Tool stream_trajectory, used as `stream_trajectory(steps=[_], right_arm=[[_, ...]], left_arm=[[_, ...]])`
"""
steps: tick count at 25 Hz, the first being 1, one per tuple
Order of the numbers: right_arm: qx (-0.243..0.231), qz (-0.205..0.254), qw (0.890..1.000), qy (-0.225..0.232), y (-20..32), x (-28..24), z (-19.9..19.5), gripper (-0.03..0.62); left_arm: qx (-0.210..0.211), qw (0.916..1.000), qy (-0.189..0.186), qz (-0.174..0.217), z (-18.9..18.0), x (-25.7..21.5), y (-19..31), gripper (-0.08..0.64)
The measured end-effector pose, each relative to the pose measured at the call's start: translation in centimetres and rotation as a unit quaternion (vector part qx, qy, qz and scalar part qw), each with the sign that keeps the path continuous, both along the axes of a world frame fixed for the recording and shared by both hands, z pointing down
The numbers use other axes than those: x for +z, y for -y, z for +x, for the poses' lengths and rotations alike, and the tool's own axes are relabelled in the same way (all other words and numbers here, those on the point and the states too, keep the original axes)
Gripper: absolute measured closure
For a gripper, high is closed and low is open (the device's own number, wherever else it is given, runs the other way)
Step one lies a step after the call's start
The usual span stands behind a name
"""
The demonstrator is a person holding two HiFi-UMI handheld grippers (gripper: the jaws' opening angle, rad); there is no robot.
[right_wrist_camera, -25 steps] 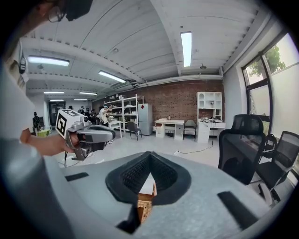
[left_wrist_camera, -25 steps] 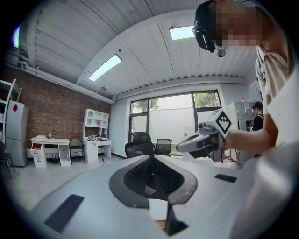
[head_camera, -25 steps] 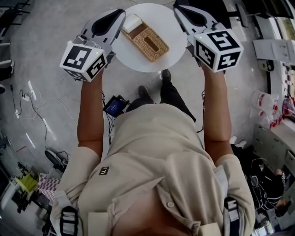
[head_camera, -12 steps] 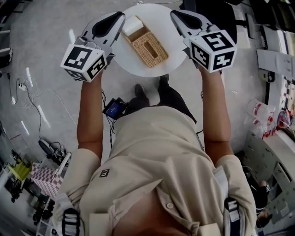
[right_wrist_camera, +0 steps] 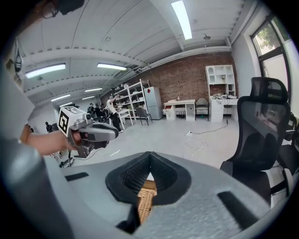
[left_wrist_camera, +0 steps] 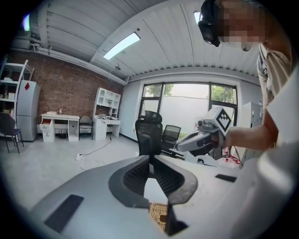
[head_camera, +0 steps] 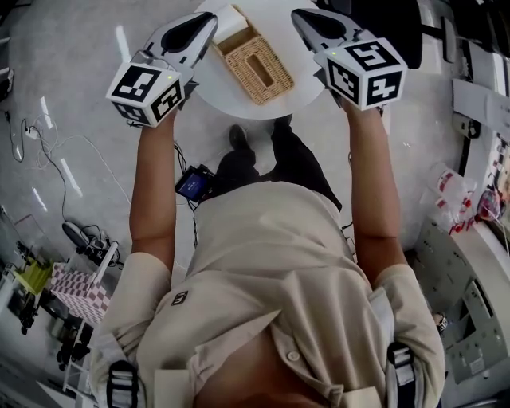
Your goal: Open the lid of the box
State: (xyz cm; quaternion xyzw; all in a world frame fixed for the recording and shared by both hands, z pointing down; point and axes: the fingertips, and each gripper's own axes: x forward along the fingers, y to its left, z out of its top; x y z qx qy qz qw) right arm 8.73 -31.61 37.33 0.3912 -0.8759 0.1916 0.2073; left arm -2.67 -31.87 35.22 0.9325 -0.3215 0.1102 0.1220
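A woven wicker box [head_camera: 253, 68] with a slotted lid lies slantwise on a round white table [head_camera: 296, 80], a white piece [head_camera: 229, 20] at its far end. My left gripper [head_camera: 209, 21] hovers at the box's left, its jaws closed with nothing in them. My right gripper [head_camera: 299, 17] hovers at the box's right, also closed and empty. In the left gripper view the fingertips meet [left_wrist_camera: 149, 158] and the wicker box [left_wrist_camera: 158, 215] shows below them. The right gripper view shows the same box [right_wrist_camera: 145, 200] under its closed jaws [right_wrist_camera: 149, 155].
A black office chair [right_wrist_camera: 261, 126] stands just beyond the table. The person's legs and shoes [head_camera: 279, 151] are under the table's near edge. A small blue device [head_camera: 194, 185] and cables [head_camera: 48, 159] lie on the floor at the left.
Both grippers have come down and drawn a little closer to the box's two sides. The jaws stay closed, and the box has not moved on the table.
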Motion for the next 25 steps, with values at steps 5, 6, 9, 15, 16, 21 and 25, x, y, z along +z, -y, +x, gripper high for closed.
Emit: stream_trajectory(steps=[5, 6, 9, 15, 16, 21, 25], right_arm=[[-0.003, -0.030, 1.000, 0.002, 0.5, 4.0, -0.4, 0.598], [-0.004, -0.035, 0.999, 0.003, 0.6, 4.8, -0.4, 0.598], [-0.005, -0.050, 0.999, 0.005, 0.5, 6.9, -0.4, 0.598], [-0.010, -0.076, 0.997, 0.009, 0.1, 10.5, -0.5, 0.598], [-0.011, -0.080, 0.997, 0.010, 0.0, 11.0, -0.6, 0.598], [-0.019, -0.103, 0.994, 0.016, -0.7, 14.0, -1.1, 0.598], [-0.027, -0.123, 0.992, 0.022, -1.5, 16.1, -1.7, 0.597]], left_arm=[[0.005, 0.9995, 0.003, -0.029, 0.1, 4.0, 0.5, 0.538], [0.007, 0.9994, 0.003, -0.035, 0.2, 4.7, 0.6, 0.538], [0.010, 0.9987, 0.005, -0.049, 0.6, 6.9, 0.7, 0.538], [0.011, 0.9971, 0.007, -0.074, 1.0, 10.5, 0.5, 0.538], [0.011, 0.9968, 0.008, -0.079, 1.0, 11.0, 0.4, 0.538], [0.009, 0.9949, 0.012, -0.100, 1.0, 14.1, -0.1, 0.537], [0.007, 0.9932, 0.014, -0.115, 1.1, 16.2, -0.7, 0.537]])
